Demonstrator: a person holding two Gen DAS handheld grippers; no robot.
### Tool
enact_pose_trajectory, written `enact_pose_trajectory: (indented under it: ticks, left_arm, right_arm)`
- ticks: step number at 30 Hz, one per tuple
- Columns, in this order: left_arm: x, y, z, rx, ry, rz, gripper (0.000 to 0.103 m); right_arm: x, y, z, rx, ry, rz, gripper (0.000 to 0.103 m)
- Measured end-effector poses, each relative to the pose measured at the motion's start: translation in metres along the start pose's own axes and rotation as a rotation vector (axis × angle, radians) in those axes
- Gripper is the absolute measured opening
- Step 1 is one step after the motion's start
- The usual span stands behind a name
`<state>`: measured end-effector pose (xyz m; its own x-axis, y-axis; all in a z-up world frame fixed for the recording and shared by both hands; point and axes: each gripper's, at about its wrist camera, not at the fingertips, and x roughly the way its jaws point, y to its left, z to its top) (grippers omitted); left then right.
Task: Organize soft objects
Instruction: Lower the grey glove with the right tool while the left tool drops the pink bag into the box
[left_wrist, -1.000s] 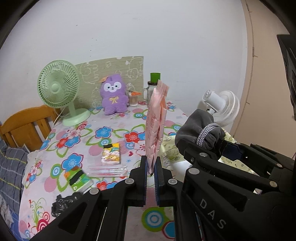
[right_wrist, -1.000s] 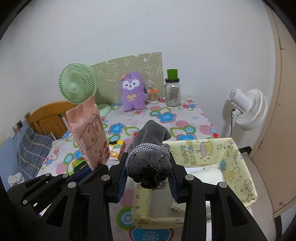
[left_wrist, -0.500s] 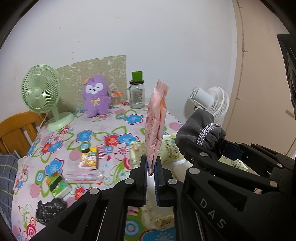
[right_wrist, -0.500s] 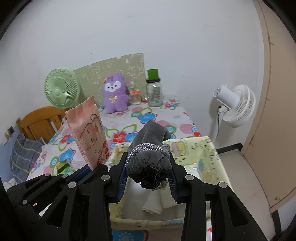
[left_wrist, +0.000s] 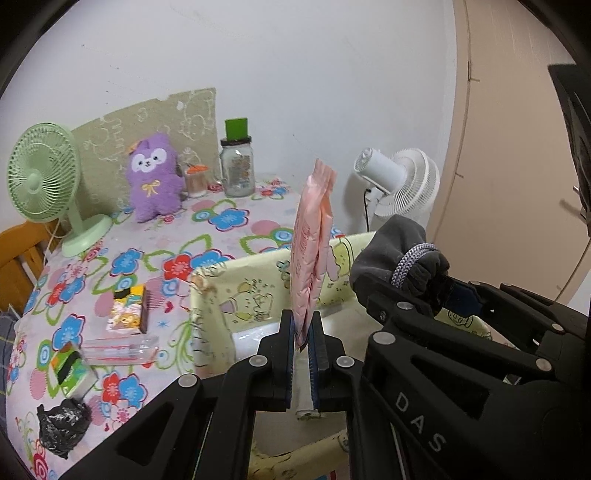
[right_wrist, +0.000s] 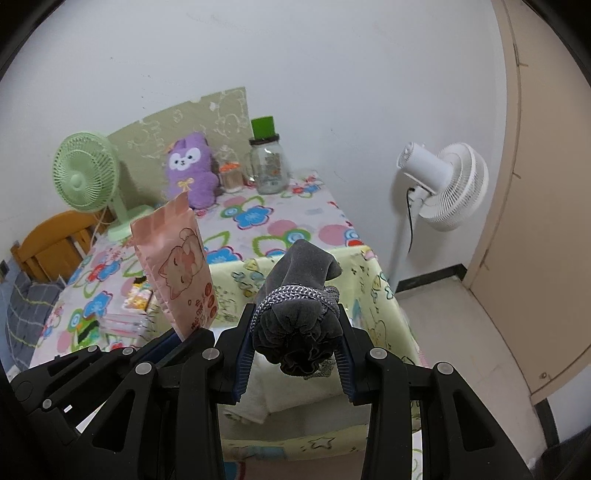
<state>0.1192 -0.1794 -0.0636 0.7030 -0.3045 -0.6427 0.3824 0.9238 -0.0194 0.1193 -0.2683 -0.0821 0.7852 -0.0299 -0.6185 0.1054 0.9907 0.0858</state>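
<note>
Your left tongs (left_wrist: 303, 341) pinch the pink packet (left_wrist: 310, 251) upright; your right tongs (right_wrist: 295, 354) clamp the grey pouch (right_wrist: 299, 306), both above the yellow bin (right_wrist: 380, 295).

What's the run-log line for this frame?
left gripper: shut on pink pouch | right gripper: shut on grey drawstring bag | both above yellow fabric bin | release: not yet

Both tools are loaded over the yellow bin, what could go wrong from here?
1. The left tool pinches only the pink pouch's bottom edge; it may tip or slip.
2. The right tool and its grey drawstring bag sit close alongside; they may collide above the yellow bin.
</note>
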Motion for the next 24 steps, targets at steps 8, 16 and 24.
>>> enact_pose_trajectory:
  ticks: [8, 16, 24]
  left_arm:
    - [0.023, -0.004, -0.002, 0.014, 0.068, 0.001, 0.027]
    - [0.030, -0.002, 0.000, 0.005, 0.100, 0.019, 0.063]
    - [0.032, -0.001, 0.003, -0.001, 0.127, -0.011, 0.071]
  right_arm:
    - [0.022, -0.010, -0.005, 0.014, 0.051, -0.005, 0.042]
    - [0.035, -0.011, -0.002, 0.020, 0.069, 0.024, 0.042]
    - [0.039, -0.010, 0.001, 0.031, 0.091, 0.079, 0.050]
